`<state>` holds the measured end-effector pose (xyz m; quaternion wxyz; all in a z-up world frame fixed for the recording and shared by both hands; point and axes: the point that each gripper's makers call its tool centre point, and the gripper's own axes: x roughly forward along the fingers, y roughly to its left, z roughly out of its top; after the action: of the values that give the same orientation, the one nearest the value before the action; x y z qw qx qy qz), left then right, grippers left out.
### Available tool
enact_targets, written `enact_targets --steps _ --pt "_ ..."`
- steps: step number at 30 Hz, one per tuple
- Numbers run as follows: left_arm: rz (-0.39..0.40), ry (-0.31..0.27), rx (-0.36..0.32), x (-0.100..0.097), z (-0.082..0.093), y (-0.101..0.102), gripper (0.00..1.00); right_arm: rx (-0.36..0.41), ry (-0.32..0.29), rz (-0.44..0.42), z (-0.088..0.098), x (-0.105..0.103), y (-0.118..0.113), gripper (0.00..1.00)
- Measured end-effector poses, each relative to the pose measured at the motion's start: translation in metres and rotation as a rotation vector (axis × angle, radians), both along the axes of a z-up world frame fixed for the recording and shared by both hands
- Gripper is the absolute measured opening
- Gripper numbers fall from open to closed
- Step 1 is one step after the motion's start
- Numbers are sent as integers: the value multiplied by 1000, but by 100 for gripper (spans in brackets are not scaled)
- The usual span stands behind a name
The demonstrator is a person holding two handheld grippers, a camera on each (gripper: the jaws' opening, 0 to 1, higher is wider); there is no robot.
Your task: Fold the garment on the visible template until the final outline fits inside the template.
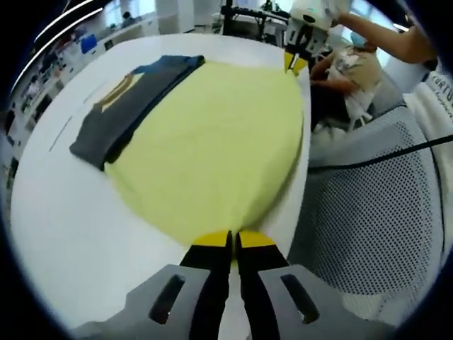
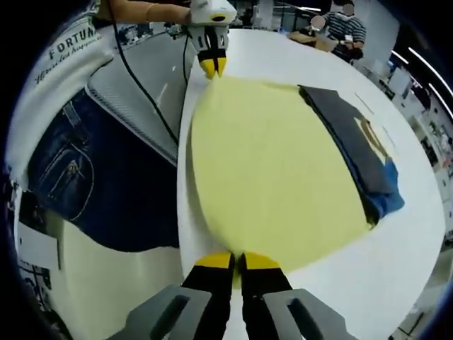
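Observation:
A pale yellow cloth [image 1: 212, 142] lies spread flat on the white table [image 1: 64, 234]. A folded dark grey and blue garment [image 1: 134, 99] with a yellow print rests along its far side. My left gripper [image 1: 233, 237] is shut on one end of the cloth's near edge. My right gripper [image 1: 296, 64] pinches the other end of that edge. In the right gripper view, the right gripper [image 2: 237, 258] is shut on the yellow cloth [image 2: 269, 170], the left gripper [image 2: 213, 67] is at the far end, and the folded garment [image 2: 350, 134] lies to the right.
The table's near edge runs just beside both grippers. A grey mesh surface [image 1: 368, 212] and a black cable [image 1: 382, 152] lie off that edge. A person in jeans [image 2: 85, 170] stands close to it. Another person sits beyond the table's far end [image 2: 340, 28].

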<state>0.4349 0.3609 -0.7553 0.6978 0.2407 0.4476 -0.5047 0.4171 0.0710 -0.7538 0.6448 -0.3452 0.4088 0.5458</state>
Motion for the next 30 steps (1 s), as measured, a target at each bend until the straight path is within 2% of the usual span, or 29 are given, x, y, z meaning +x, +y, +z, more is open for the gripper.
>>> enact_targets --steps 4,10,15,21,30 --pt "39 33 -29 -4 5 0 0 -9 9 14 6 -5 1 0" --pt "41 53 -35 -8 10 1 0 -10 21 17 11 -7 1 0" --pt "31 62 -27 -11 14 4 0 -1 32 18 18 -10 4 0" --pt "19 71 -26 -16 21 4 0 -9 14 35 26 -14 5 0" --pt "4 85 -22 -24 28 7 0 2 36 28 35 -21 9 0"
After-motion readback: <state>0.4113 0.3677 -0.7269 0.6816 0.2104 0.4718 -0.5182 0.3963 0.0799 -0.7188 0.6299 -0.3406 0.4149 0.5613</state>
